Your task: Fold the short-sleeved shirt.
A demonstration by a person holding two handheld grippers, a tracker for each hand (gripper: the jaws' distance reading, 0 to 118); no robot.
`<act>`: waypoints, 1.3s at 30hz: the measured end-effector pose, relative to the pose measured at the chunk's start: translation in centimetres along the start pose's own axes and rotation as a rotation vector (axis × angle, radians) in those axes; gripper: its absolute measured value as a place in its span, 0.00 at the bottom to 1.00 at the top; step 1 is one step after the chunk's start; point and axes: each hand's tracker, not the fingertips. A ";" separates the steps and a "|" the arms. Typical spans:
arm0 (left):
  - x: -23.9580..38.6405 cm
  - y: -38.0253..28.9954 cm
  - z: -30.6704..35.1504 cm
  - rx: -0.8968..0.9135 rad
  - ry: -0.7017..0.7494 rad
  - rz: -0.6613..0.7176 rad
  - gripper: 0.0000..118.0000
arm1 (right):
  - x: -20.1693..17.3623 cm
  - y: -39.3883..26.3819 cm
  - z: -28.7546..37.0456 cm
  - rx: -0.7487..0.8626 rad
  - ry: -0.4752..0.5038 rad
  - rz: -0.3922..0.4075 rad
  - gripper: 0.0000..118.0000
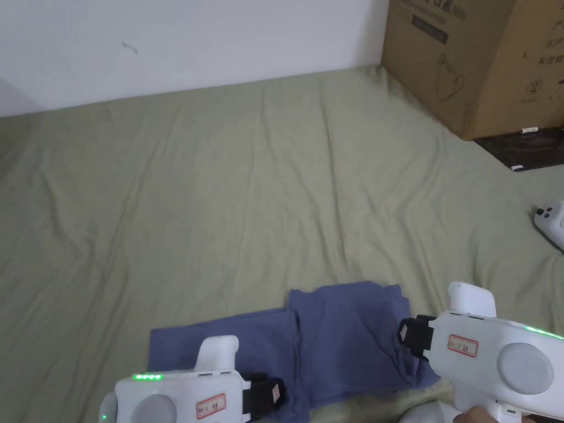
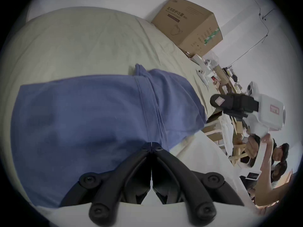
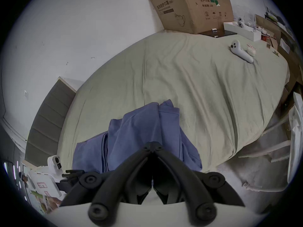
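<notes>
A pale green sheet (image 1: 231, 182) covers the bed, wrinkled in long creases, and runs back to a white wall (image 1: 182, 38). A large cardboard box (image 1: 484, 60) stands at the far right corner of the bed, with a dark flat mat (image 1: 529, 148) at its foot. The blue shirt (image 1: 336, 341) lies folded at the near edge of the bed, a longer flat part to the left and a doubled, thicker part to the right, its layered edges showing as seams in the left gripper view. The right gripper (image 1: 406, 332) hangs at the shirt's right edge, its jaws brought together tip to tip; in its own view the tips sit over the shirt's near part, and I cannot tell whether any cloth is between them. The left gripper (image 1: 278, 394) is low over the shirt's near left part, its jaws likewise closed tip to tip above the cloth. A white controller (image 1: 551, 220) lies on the sheet at the far right, well apart from the shirt.
</notes>
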 end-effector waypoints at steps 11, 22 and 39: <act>2.4 -0.6 -0.2 -0.016 -0.110 -0.013 0.00 | -1.3 0.7 0.9 0.014 0.012 0.022 0.00; -11.5 0.6 12.4 0.238 -0.132 0.357 0.01 | -3.9 0.5 0.0 -0.005 0.029 0.073 0.00; -15.6 -0.9 7.4 0.169 -0.324 0.572 0.81 | -8.3 -0.1 -2.4 -0.062 0.043 0.167 0.00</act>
